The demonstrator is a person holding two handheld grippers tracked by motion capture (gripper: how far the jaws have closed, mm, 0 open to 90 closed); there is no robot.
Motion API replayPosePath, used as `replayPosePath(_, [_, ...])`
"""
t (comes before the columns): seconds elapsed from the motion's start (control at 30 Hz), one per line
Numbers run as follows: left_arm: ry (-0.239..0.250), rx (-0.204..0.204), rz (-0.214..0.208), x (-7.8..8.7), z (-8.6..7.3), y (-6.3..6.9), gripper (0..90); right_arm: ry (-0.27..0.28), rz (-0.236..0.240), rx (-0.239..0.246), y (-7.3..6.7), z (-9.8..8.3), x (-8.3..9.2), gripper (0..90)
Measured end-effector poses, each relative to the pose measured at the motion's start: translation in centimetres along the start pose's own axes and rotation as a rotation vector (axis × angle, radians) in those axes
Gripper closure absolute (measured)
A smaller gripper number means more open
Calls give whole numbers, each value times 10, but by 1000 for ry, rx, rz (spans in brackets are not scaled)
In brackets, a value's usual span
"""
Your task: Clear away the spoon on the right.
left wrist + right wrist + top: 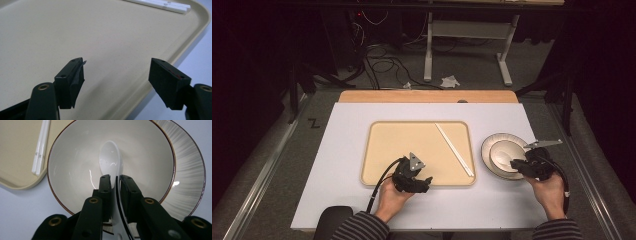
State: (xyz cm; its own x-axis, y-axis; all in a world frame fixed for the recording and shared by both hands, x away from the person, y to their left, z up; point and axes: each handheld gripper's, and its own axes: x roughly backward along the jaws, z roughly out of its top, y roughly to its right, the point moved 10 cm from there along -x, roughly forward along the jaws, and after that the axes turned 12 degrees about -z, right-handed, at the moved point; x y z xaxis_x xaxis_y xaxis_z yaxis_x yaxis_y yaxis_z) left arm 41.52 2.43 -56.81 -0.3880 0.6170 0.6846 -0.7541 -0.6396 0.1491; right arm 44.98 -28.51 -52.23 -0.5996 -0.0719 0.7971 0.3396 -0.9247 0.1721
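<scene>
A: Start at the right gripper (pixel 115 180). What are its jaws doing?

B: They've closed on the handle of the white spoon (pixel 111 160), one pad on each side. Whether the pads are pressing hard or only touching, I can't quite tell from the right gripper view.

A: And which way does the spoon run from there?

B: Straight ahead, along the jaws' own line. The handle comes back over the near rim of the bowl (pixel 75 150), and the scoop rests down in the middle of it. The bowl sits on a ribbed plate (pixel 187 170), just right of the tray (pixel 377 150).

A: The other hand?

B: The left gripper (pixel 116 75) hangs over the tray's near part, jaws wide apart and empty, well away from the bowl. The chopsticks (pixel 454 149) lie on the tray's right side. So the lift looks like the right hand's job, up and back along the handle.
</scene>
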Motion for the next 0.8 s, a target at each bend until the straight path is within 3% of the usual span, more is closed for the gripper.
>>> replayPosePath(0.27, [3, 1, 2, 1, 0, 0, 288, -23, 13, -6, -1, -3, -4, 838])
replayPosePath(0.8, [4, 0, 2, 1, 0, -1, 287, 4, 0, -3, -1, -2, -1, 839])
